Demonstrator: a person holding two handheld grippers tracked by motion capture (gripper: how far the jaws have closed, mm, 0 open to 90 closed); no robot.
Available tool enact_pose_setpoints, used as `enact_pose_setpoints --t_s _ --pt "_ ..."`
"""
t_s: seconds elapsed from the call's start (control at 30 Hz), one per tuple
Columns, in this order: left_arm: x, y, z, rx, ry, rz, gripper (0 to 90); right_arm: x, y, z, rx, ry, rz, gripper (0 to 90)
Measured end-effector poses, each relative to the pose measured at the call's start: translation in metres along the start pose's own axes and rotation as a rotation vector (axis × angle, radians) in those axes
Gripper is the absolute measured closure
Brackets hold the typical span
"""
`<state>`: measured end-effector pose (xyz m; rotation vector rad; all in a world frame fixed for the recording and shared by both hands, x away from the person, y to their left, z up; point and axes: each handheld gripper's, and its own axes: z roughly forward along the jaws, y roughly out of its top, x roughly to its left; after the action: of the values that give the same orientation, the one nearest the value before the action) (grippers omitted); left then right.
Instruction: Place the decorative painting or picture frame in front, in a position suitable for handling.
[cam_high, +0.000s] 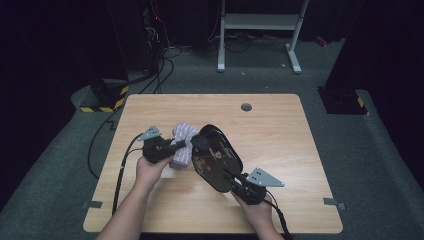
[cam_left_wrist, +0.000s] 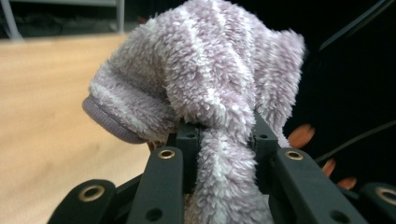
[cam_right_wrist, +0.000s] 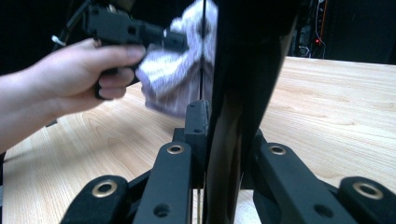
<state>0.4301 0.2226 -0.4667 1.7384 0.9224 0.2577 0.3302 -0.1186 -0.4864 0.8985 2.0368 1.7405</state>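
Note:
A fluffy lilac-and-white striped cloth (cam_high: 184, 132) lies bunched left of the table's middle, and my left gripper (cam_high: 187, 144) is shut on it. In the left gripper view the cloth (cam_left_wrist: 210, 70) bulges over the pinching jaws of that gripper (cam_left_wrist: 224, 133). The cloth rests against the upper left side of a black oval tray (cam_high: 218, 161) with an orange pattern, tilted up on edge. My right gripper (cam_high: 228, 175) is shut on the tray's near rim. In the right gripper view the tray (cam_right_wrist: 243, 70) stands edge-on between the jaws (cam_right_wrist: 224, 122), with the cloth (cam_right_wrist: 170, 79) and left gripper (cam_right_wrist: 180, 42) behind it.
The wooden table (cam_high: 280, 130) has a round grey cable hole (cam_high: 246, 107) near its far edge. Grey tape tabs mark its front corners (cam_high: 92, 204). A white metal stand (cam_high: 260, 22) and loose cables (cam_high: 160, 70) are on the floor beyond.

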Motion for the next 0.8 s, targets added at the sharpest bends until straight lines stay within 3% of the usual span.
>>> enact_pose_setpoints --t_s 0.27,0.3,0.37,0.47,0.67,0.73,0.8 --pt "0.002 -0.025 0.010 0.114 -0.014 -0.012 72.9 0.000 0.000 0.000 -0.001 0.001 0.000 80.3" --pt "0.002 -0.030 0.014 0.157 -0.018 -0.006 73.2 0.000 0.000 0.000 -0.001 0.001 0.000 80.3" --pt "0.001 -0.032 0.016 0.177 -0.019 0.000 73.3 0.000 0.000 0.000 -0.001 0.001 0.000 80.3" --pt "-0.002 -0.040 0.023 0.259 -0.028 0.030 73.5 0.000 0.000 0.000 -0.001 -0.001 -0.001 80.3" --pt "-0.003 -0.040 0.022 0.258 -0.020 0.042 73.4 0.000 0.000 0.000 0.001 0.000 -0.001 80.3" --pt "-0.001 -0.035 0.017 0.216 -0.010 0.026 73.4 0.000 0.000 -0.001 0.002 -0.003 0.000 80.3" --pt "0.000 -0.032 0.015 0.203 -0.005 0.026 73.3 0.000 0.000 -0.001 0.003 -0.003 0.001 80.3"
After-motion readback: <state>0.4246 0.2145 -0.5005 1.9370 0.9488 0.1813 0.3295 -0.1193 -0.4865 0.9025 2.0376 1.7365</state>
